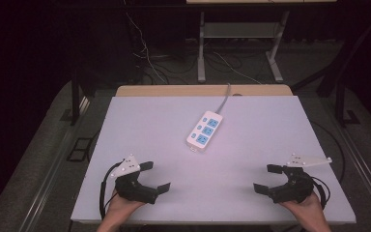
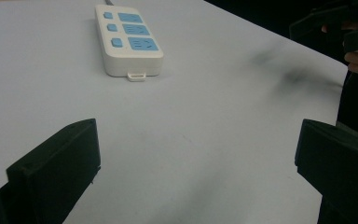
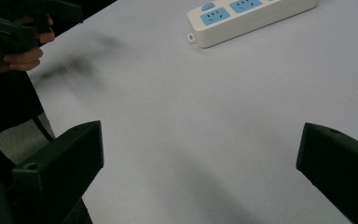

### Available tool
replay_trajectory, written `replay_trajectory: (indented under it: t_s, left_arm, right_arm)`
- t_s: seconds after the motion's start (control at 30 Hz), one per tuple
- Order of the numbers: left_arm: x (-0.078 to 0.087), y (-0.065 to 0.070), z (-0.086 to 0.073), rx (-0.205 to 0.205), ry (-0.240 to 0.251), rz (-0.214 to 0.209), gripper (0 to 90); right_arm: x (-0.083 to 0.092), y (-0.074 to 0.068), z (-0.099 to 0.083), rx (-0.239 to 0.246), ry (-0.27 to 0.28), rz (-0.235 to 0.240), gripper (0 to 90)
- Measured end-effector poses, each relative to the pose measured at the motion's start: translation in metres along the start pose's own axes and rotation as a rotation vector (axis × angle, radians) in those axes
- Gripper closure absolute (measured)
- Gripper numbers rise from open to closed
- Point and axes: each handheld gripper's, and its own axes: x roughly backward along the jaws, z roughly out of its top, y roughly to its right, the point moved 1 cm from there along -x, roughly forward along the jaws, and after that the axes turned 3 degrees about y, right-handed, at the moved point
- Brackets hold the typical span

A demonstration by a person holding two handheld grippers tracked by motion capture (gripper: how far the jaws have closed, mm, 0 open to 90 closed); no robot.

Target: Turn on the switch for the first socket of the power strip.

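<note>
I hold my left gripper [image 1: 155, 177] low over the near left part of the table [image 1: 256, 130], and my right gripper [image 1: 266, 178] over the near right part. Both are made of hard, matt black plastic with blocky, square-ended jaws. On both, the jaws are spread wide and nothing is between them. A flat grey three-cornered plate [image 1: 126, 166] sits on top of my left gripper, and a similar one on the right, and a black cable loops from each.

The table top is a smooth, pale sheet with a rectangular shape, and a strip of light wood shows along its far edge. A few faint dark smudges [image 2: 298, 77] mark the surface near the right side.

The power strip [image 1: 204, 130] lies flat near the middle of the table, a little toward the far side, well apart from both grippers. It is a long white plastic block with rounded corners, glossy, with three blue sockets [image 2: 142, 44], small blue buttons beside them and a little hanging tab [image 2: 136, 76] at the near end. Its white cord [image 1: 224, 100] runs away over the far edge.

Nothing lies between my jaws and the strip. Behind the table, on the dark floor, I see tangled cables [image 1: 145, 53] and the white metal legs of another table [image 1: 201, 53].
</note>
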Motion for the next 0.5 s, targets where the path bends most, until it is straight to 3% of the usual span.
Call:
replay_trajectory:
  t_s: [0.5]
  left_arm:
    - [0.000,-0.002,-0.001,0.006,-0.004,0.004,0.0]
  right_arm:
    - [-0.012,-0.003,0.018,0.036,-0.082,0.011,0.2]
